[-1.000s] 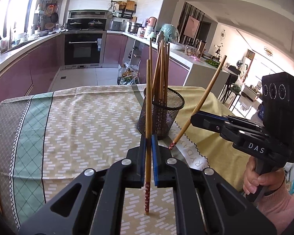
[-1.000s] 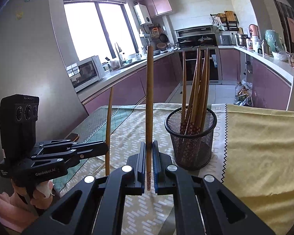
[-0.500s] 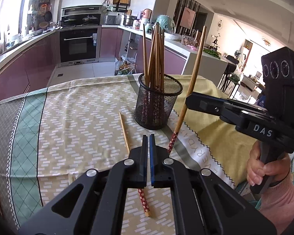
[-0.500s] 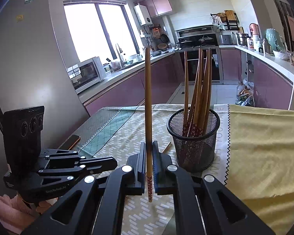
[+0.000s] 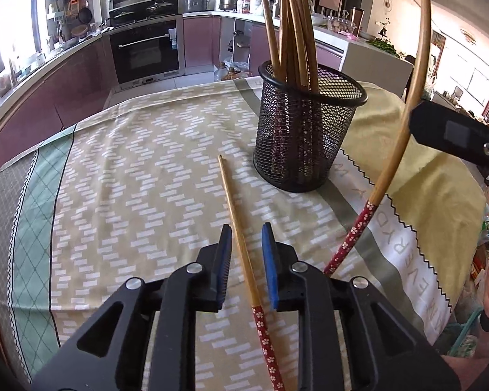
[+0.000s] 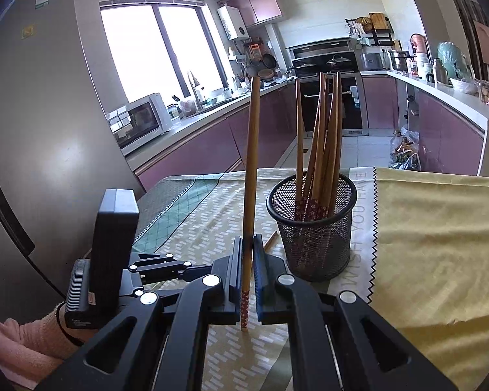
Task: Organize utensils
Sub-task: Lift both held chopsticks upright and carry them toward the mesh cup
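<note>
Left gripper [image 5: 246, 244] is opening over the dropped chopstick [image 5: 241, 244]; right gripper [image 6: 248, 257] is clamping another chopstick [image 6: 250, 176], which is risking slipping.

A black mesh holder [image 5: 309, 130] stands upright on the tablecloth with several red-tipped bamboo chopsticks [image 5: 291, 32] leaning inside, one loose chopstick [image 5: 241, 241] lies flat just beside it, and another chopstick [image 6: 250, 176] stands upright.

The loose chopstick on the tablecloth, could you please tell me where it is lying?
In the left wrist view the loose chopstick lies flat on the tablecloth, left of the mesh holder, between the left hand-held gripper's open jaws.
</note>
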Motion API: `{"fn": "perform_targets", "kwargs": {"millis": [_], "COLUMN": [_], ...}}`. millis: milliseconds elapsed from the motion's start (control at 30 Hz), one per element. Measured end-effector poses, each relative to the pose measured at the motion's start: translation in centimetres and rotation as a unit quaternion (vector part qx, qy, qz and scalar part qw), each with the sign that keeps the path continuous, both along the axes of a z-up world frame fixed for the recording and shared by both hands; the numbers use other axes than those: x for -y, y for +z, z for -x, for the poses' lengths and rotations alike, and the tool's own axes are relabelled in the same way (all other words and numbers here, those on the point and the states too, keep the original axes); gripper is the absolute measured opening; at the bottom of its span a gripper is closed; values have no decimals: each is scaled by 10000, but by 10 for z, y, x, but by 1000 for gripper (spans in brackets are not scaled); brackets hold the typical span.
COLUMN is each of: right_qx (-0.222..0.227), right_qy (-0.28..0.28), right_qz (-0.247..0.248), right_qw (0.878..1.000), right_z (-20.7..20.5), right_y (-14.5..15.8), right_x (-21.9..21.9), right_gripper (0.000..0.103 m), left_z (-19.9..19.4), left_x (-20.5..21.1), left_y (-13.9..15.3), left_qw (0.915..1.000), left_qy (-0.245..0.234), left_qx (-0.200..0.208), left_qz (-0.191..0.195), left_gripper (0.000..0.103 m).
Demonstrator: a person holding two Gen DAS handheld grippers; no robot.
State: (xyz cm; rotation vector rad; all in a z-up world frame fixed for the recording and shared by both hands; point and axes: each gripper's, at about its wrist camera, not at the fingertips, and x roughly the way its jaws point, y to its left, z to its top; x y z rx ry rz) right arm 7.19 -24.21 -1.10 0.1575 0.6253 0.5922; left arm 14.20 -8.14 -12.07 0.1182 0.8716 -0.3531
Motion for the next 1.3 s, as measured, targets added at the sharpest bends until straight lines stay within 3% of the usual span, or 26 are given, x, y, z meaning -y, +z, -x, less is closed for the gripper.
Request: {"fn": "perform_targets", "kwargs": {"millis": [133, 233, 500, 1300], "right_qx": [-8, -12, -21, 179], "right_qy": [-4, -13, -38, 12], "right_qz": [-10, -11, -25, -44], "right_qw": [10000, 10000, 10000, 9998], "right_z": [-1, -2, -3, 5], "right_y": [0, -1, -2, 10], "right_x": [0, 1, 2, 6], "right_gripper": [5, 6, 6, 5], "left_z": [-14, -19, -18, 36], "left_x": [6, 10, 9, -32], "left_y": [-10, -16, -14, 63], "left_qw": [9997, 9995, 9996, 9942], "left_qy": [40, 52, 109, 52], "left_qx": [-171, -261, -235, 467], "left_qz": [-155, -190, -96, 970], "left_gripper": [19, 12, 7, 7]}}
